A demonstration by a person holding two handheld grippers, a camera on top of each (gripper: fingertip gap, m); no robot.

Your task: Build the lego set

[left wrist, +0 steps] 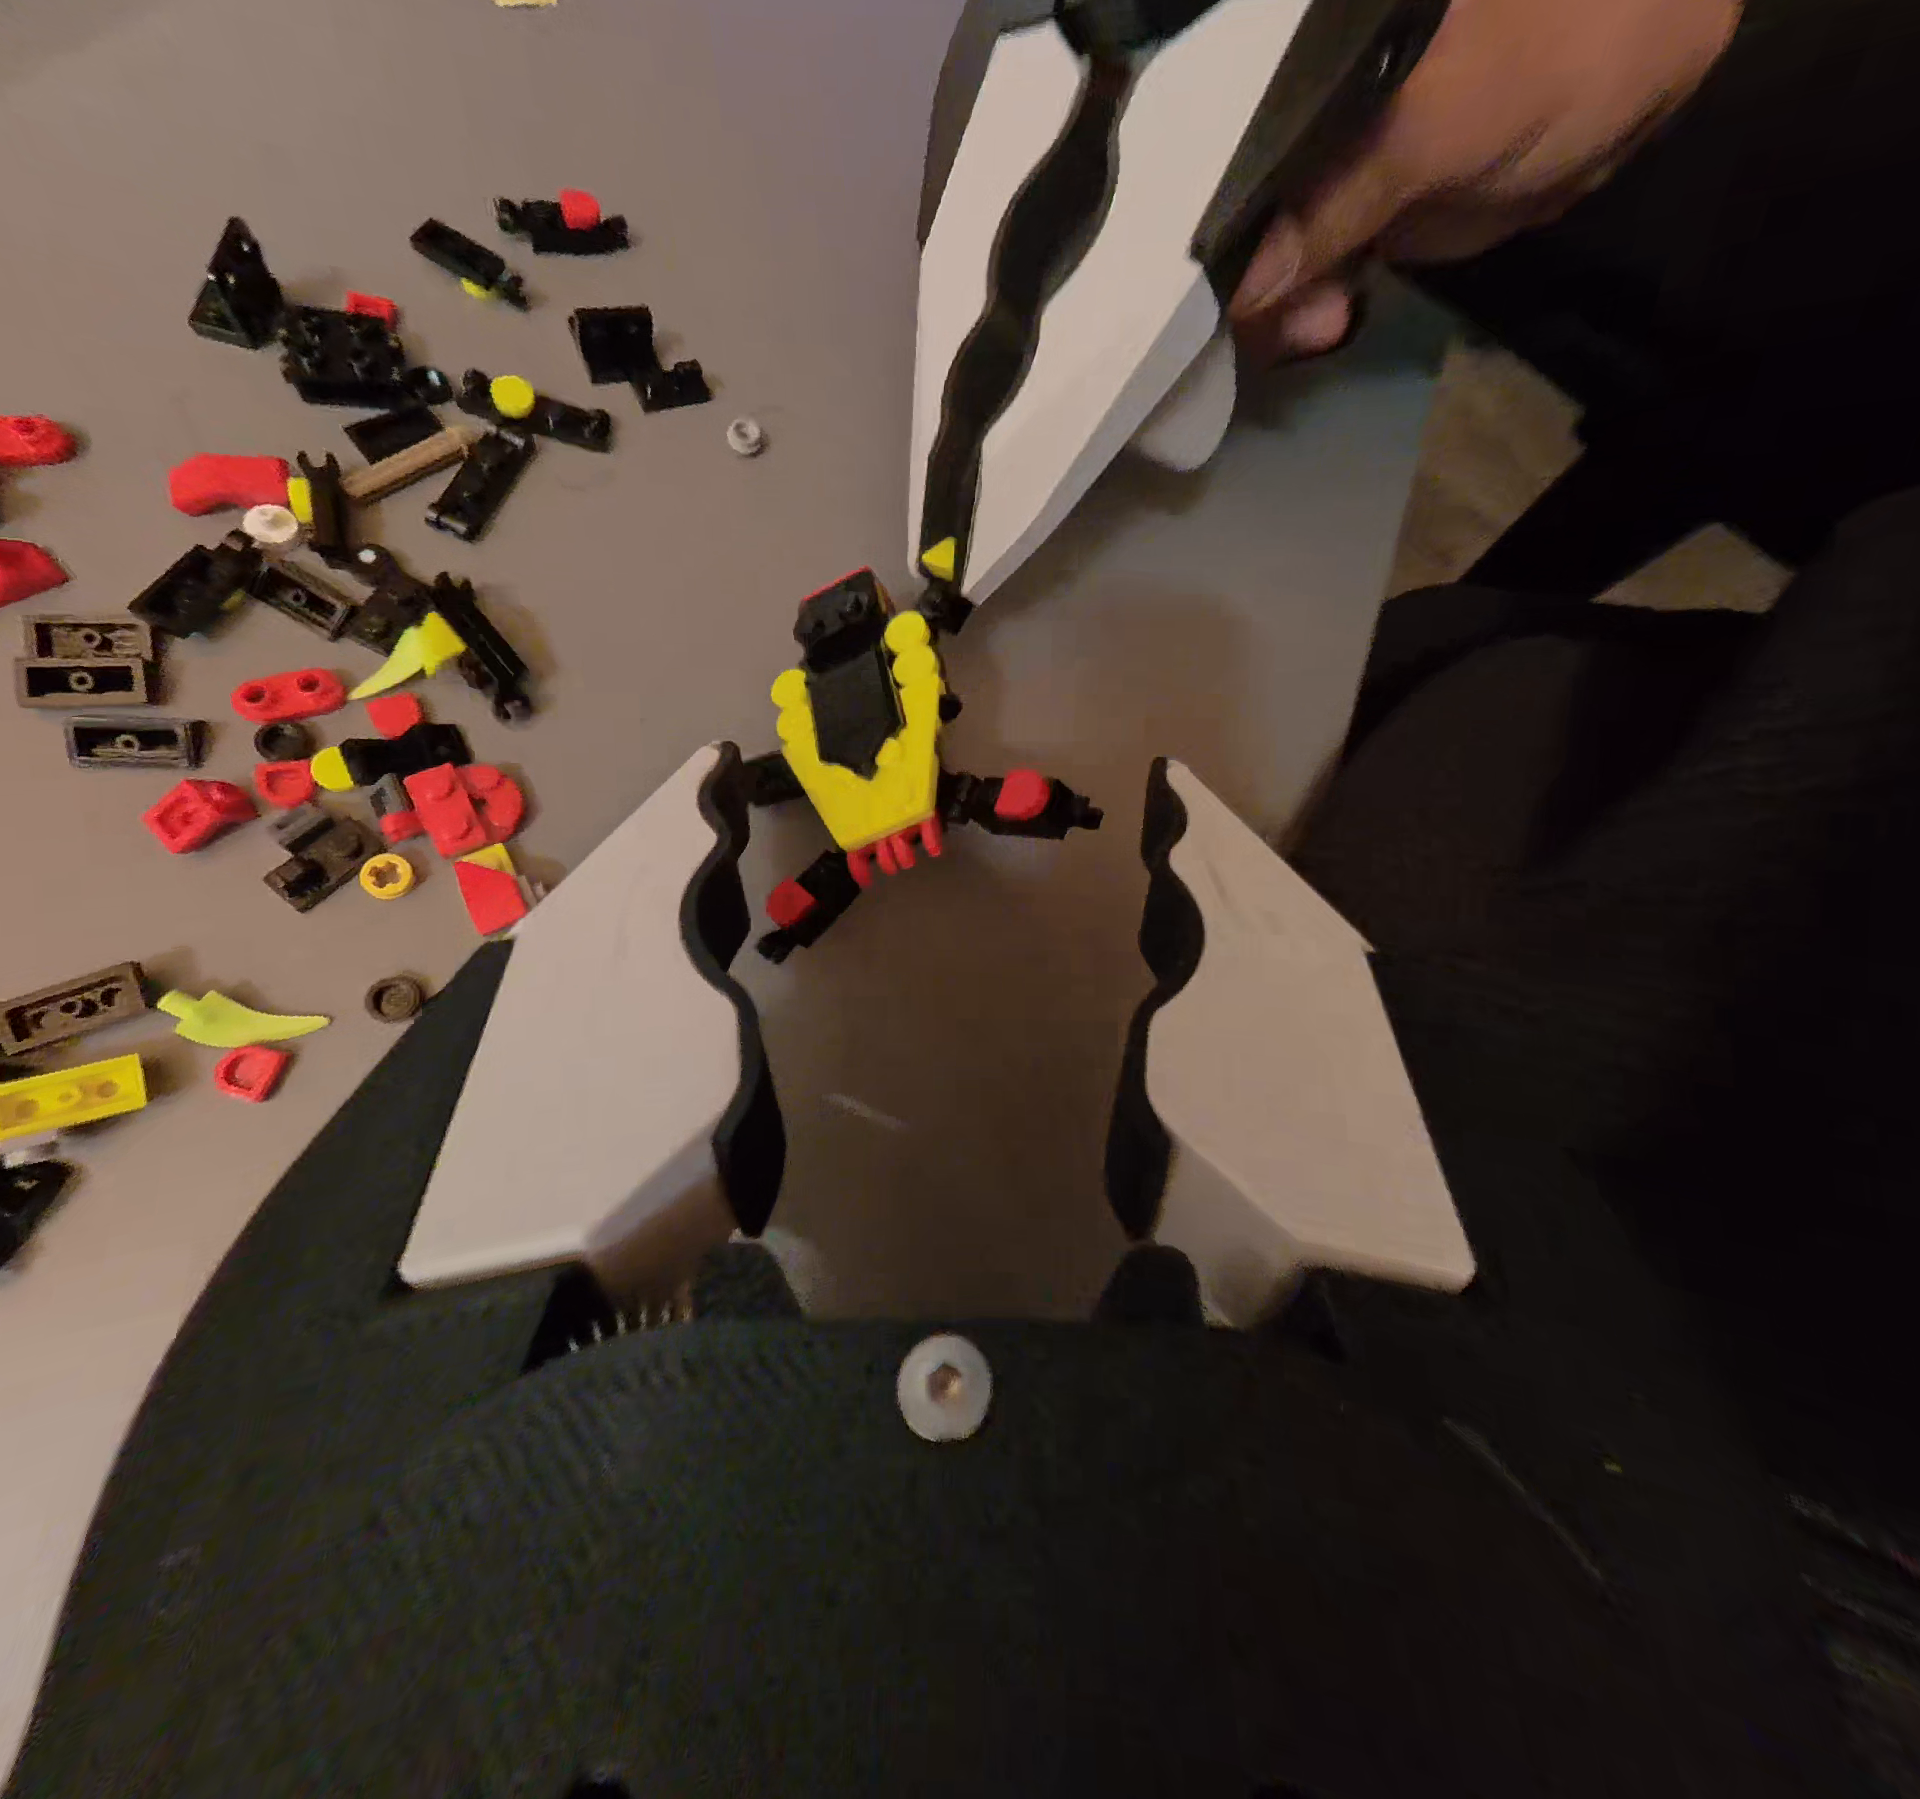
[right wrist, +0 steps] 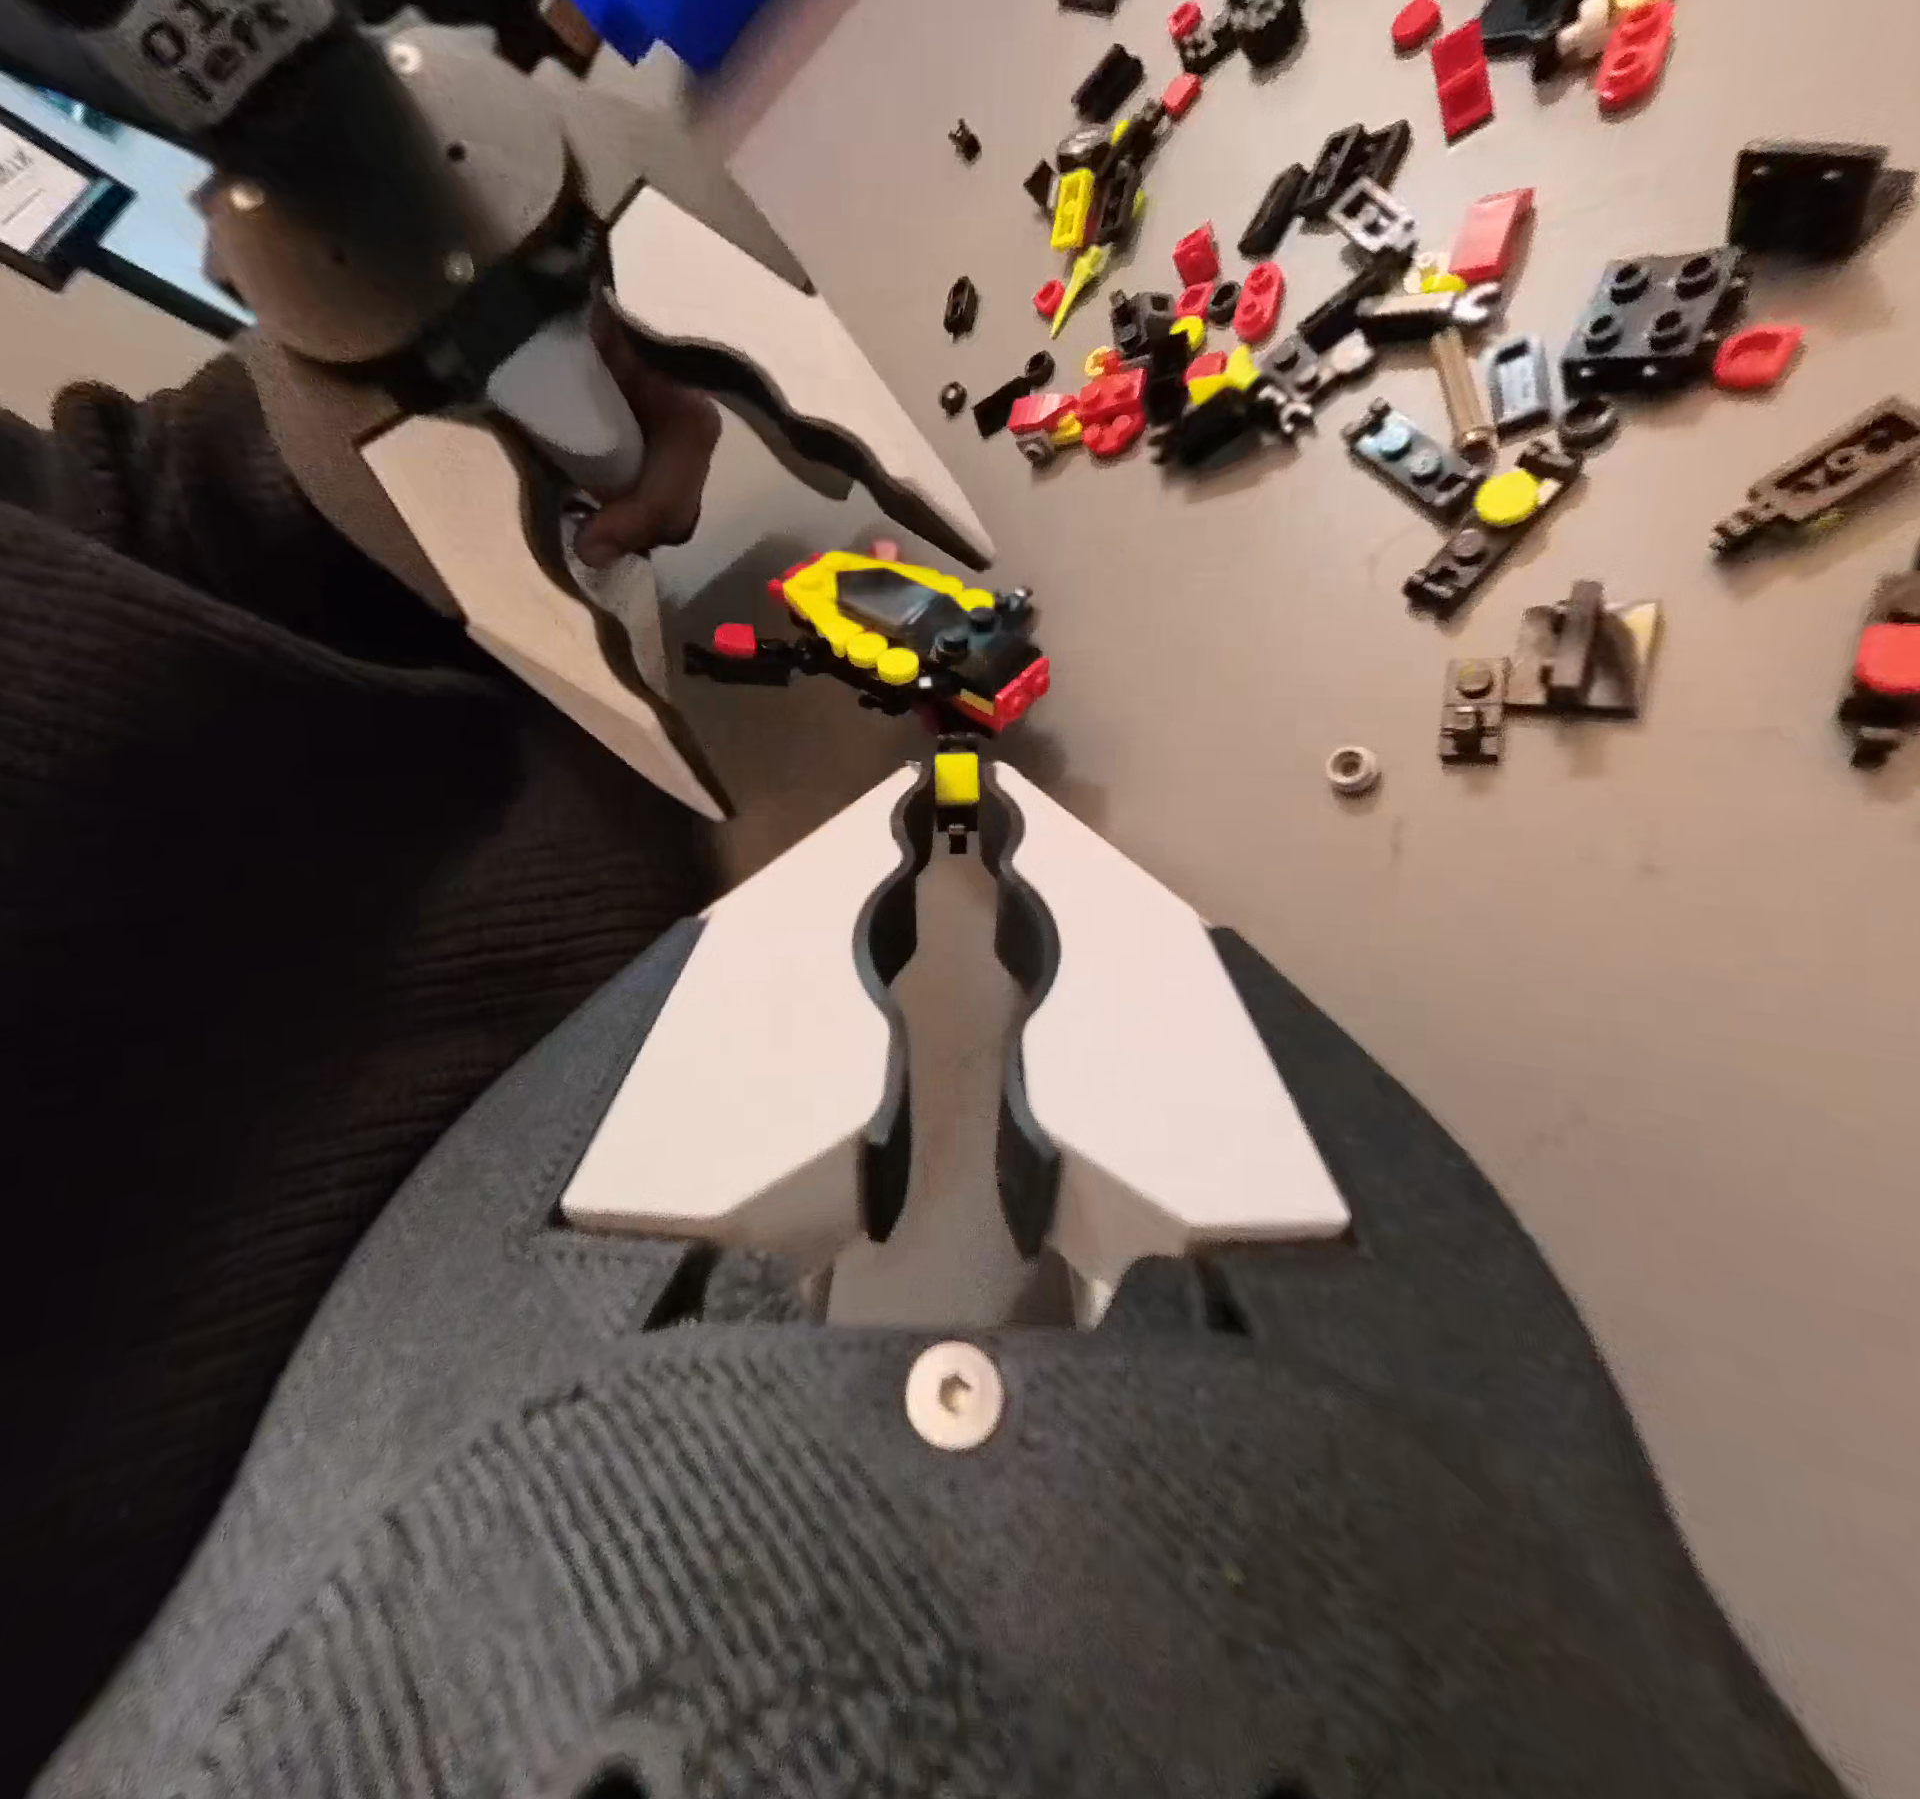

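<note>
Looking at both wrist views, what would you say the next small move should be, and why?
Probably ease the right gripper forward to press its small yellow-and-black piece onto the model: the piece sits just short of the model's end, and the open left gripper isn't holding it.

Your left gripper (left wrist: 935, 793) and right gripper (right wrist: 954, 793) share one build: pale grey wedge-shaped fingers (left wrist: 582, 1053) lined with wavy black pads (right wrist: 1023, 960), set into a black, ribbed printed body (right wrist: 935, 1593) with a single silver screw (left wrist: 943, 1388) at its centre. A grey labelled band (right wrist: 213, 24) wraps the left handle. You wear a dark knit sleeve (right wrist: 260, 866).
</note>
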